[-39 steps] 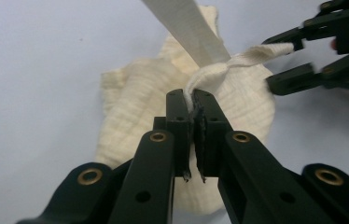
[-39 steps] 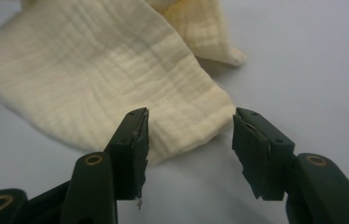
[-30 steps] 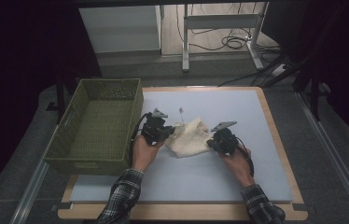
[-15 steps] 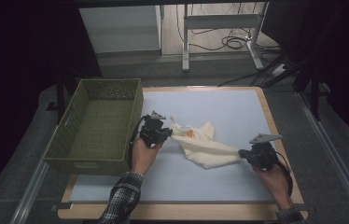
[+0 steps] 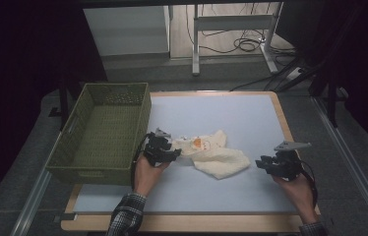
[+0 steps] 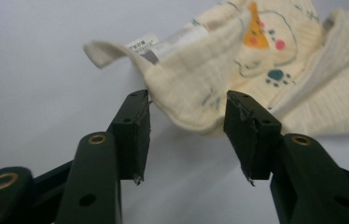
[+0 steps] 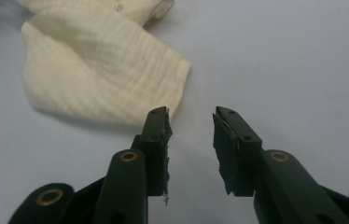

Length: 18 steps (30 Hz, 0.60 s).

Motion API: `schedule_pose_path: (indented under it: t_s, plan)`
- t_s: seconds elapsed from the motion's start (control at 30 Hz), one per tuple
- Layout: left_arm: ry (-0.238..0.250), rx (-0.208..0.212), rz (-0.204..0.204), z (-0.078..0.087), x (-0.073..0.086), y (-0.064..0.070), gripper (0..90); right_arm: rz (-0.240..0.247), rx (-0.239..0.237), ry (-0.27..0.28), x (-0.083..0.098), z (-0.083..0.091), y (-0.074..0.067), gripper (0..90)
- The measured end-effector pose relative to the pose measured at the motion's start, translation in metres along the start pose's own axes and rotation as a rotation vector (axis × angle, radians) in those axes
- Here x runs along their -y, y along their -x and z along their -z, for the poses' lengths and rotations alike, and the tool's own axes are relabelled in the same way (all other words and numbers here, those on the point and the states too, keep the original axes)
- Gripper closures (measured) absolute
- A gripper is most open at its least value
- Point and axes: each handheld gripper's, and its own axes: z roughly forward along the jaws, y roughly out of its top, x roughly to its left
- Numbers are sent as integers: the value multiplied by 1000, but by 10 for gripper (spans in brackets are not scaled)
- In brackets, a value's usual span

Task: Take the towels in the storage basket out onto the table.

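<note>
Cloth (image 5: 211,153) lay crumpled near the middle of the pale blue mat (image 5: 251,118), a cream piece with an orange and pink cartoon print and a small white label at one edge. You held your left gripper (image 5: 165,150) at the cloth's left end, just beside the green woven basket (image 5: 104,132) that stood on the left part of the table. In the left gripper view its two black jaws stood apart, with a folded cream edge of the cloth (image 6: 219,79) lying in the gap between them; I could not tell whether either pad (image 6: 137,126) touched the fabric, and nothing was clamped. The label (image 6: 165,44) showed just above that edge, and a narrow strip of cloth curled up at its left. You held your right gripper (image 5: 265,164) to the right of the cloth, on the mat and apart from it in the high view. In the right gripper view its jaws were also apart with bare mat between them, and the plain ribbed end of the cloth (image 7: 102,74) lay just ahead and to the left of the left jaw. Your sleeves (image 5: 125,216) were checked, and each hand wrapped the back of its gripper.
</note>
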Motion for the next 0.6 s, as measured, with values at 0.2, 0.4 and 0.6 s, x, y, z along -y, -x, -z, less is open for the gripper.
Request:
schedule_pose_path:
  t_s: [0.2,0.4,0.6]
  plan:
    - [29,-18,26,-10,-13,-9,448,-6,-1,-4,-27,-28,5,599]
    - [-9,-44,43,-31,-13,-16,441,59,0,-77,-39,-68,-2,576]
    - [-74,-11,11,-45,-4,-16,803,96,-4,-106,-36,-76,-16,857]
